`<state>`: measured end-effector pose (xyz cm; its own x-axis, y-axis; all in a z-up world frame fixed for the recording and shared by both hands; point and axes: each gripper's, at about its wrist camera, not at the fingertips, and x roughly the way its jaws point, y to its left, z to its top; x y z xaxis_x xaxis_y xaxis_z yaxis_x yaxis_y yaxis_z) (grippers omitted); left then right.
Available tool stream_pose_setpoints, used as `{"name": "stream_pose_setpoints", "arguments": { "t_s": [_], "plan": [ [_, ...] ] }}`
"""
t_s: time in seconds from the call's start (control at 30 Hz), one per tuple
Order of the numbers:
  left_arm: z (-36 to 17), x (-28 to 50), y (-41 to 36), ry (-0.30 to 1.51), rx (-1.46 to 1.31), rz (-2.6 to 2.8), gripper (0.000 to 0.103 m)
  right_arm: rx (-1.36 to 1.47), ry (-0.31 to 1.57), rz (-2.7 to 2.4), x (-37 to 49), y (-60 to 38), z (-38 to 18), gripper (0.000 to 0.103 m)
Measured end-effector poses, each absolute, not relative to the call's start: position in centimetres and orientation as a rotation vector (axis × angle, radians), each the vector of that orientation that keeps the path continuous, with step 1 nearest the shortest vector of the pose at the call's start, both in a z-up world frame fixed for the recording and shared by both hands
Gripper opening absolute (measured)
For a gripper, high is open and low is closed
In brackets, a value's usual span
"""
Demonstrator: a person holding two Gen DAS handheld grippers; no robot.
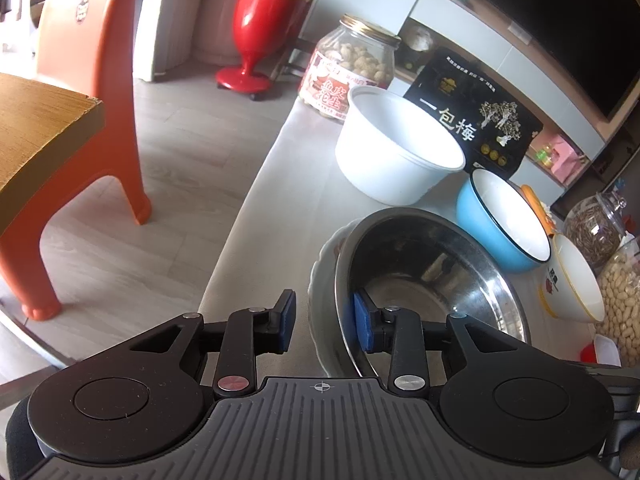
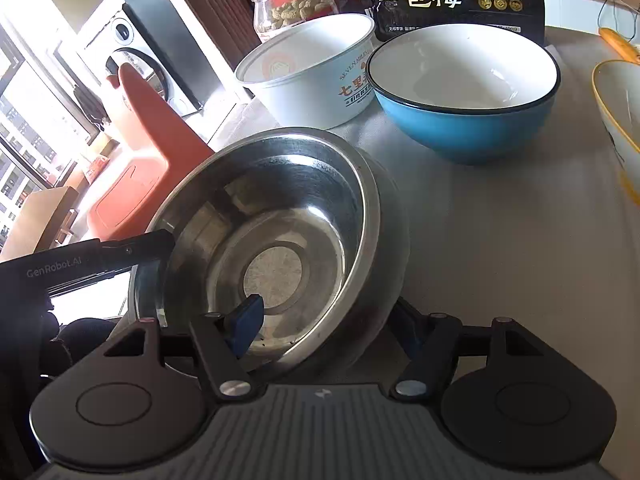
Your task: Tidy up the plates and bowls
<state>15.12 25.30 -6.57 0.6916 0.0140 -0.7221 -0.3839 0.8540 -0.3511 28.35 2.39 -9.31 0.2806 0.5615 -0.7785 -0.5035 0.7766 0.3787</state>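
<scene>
The steel bowl (image 2: 276,240) sits in a white plate (image 1: 320,280) at the worktop's (image 2: 500,240) near edge, just ahead of both grippers. The left gripper (image 1: 325,318) has its fingers wide, straddling the bowl's near rim: 1 inside, 1 outside. The right gripper (image 2: 320,320) also straddles the rim, fingers apart, not yet clamped. The blue bowl (image 2: 464,92) and white tub (image 2: 312,68) stand farther back.
</scene>
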Motion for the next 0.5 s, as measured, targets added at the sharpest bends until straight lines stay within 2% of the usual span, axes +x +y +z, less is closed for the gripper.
{"name": "stream_pose_setpoints", "arguments": {
  "t_s": [0.2, 0.27, 0.33, 0.5],
  "plan": [
    [-7.6, 15.3, 26.0, 0.806, -0.591, 0.22, 0.044, 0.104, 1.045, 0.688, 28.6, 2.5, -9.2, 0.069],
    [-8.1, 15.4, 26.4, 0.815, -0.638, 0.208, 0.041, 0.103, 1.049, 0.676, 28.6, 2.7, -9.1, 0.069],
    [-8.2, 15.4, 26.6, 0.82, -0.662, 0.197, 0.032, 0.115, 1.058, 0.681, 28.5, 2.8, -9.0, 0.069],
    [-7.9, 15.4, 26.9, 0.819, -0.647, 0.235, 0.033, 0.127, 1.082, 0.739, 28.1, 3.6, -9.2, 0.069]
  ]
}}
